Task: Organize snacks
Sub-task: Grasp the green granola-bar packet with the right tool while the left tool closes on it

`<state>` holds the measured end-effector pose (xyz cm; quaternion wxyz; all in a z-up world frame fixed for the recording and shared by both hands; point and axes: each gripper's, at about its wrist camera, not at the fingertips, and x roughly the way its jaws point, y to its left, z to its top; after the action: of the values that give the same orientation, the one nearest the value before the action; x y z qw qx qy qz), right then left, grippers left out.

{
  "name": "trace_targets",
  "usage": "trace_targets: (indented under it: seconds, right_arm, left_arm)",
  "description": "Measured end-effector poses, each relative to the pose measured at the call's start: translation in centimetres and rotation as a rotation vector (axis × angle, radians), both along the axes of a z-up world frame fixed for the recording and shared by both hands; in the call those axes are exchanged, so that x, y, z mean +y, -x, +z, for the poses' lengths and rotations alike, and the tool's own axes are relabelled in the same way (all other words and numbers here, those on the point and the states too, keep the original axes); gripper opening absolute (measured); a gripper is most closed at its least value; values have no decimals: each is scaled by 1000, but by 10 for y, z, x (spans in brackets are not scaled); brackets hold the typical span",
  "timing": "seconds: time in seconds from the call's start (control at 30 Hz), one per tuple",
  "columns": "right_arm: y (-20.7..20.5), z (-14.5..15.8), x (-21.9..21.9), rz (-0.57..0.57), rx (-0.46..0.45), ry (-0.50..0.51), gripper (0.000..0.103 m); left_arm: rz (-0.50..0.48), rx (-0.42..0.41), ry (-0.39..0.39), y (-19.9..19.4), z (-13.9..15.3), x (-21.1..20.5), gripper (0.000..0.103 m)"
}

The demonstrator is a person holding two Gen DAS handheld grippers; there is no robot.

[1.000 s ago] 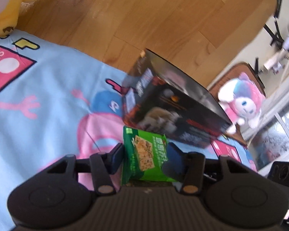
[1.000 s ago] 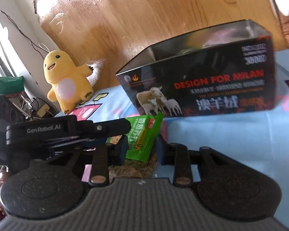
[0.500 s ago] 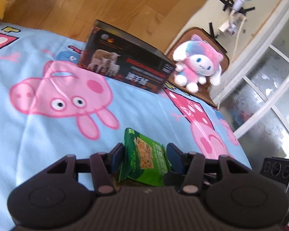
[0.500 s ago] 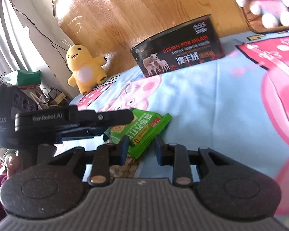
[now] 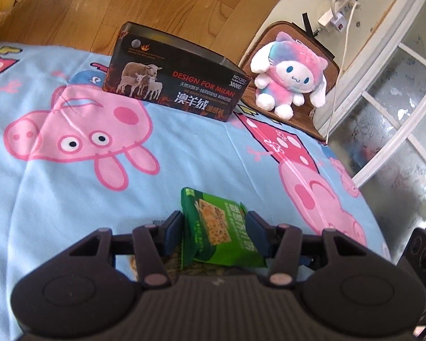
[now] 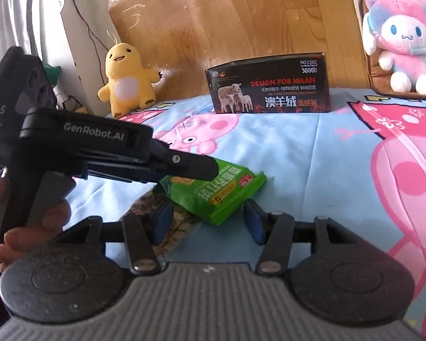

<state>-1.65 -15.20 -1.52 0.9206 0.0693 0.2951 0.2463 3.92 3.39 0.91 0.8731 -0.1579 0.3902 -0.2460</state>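
Note:
A green snack packet (image 5: pixel 217 227) hangs just above the blue cartoon blanket (image 5: pixel 71 199), and my left gripper (image 5: pixel 214 223) is shut on its sides. In the right wrist view the left gripper (image 6: pixel 196 167) reaches in from the left and holds the same packet (image 6: pixel 213 190) from above. My right gripper (image 6: pixel 207 217) sits at the packet's near end. Its jaws are opening, with the packet's lower edge between them and both pads off it. A black open-topped box (image 5: pixel 179 91) with sheep printed on it stands at the blanket's far edge, well beyond both grippers.
A yellow plush (image 6: pixel 125 82) sits at the far left of the blanket. A pink and blue plush (image 5: pixel 289 79) rests on a brown cushion right of the box. A wooden wall rises behind, and a window frame (image 5: pixel 383 142) runs along the right. A hand (image 6: pixel 28 233) holds the left gripper's handle.
Both grippers have drawn back from the black box with the packet, and the box now stands far off. The right jaws have spread off the packet while the left keeps its grip.

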Motion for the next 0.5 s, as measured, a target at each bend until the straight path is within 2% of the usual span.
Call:
trace_targets:
  seconds: [0.07, 0.13, 0.3, 0.4, 0.5]
  right_arm:
    - [-3, -1, -4, -17, 5, -12, 45]
    - [-2, -2, -5, -20, 5, -21, 43]
    - [7, 2, -5, -41, -40, -6, 42]
    - [14, 7, -7, -63, -100, 23, 42]
    - [17, 9, -12, -98, -128, 44, 42]
  left_arm:
    - [1, -12, -22, 2, 1, -3, 49]
    - [4, -21, -38, 3, 1, -6, 49]
    - [9, -43, -34, 5, 9, -11, 49]
    - [-13, -76, -23, 6, 17, -17, 49]
    - [-40, -70, -25, 0, 16, -29, 49]
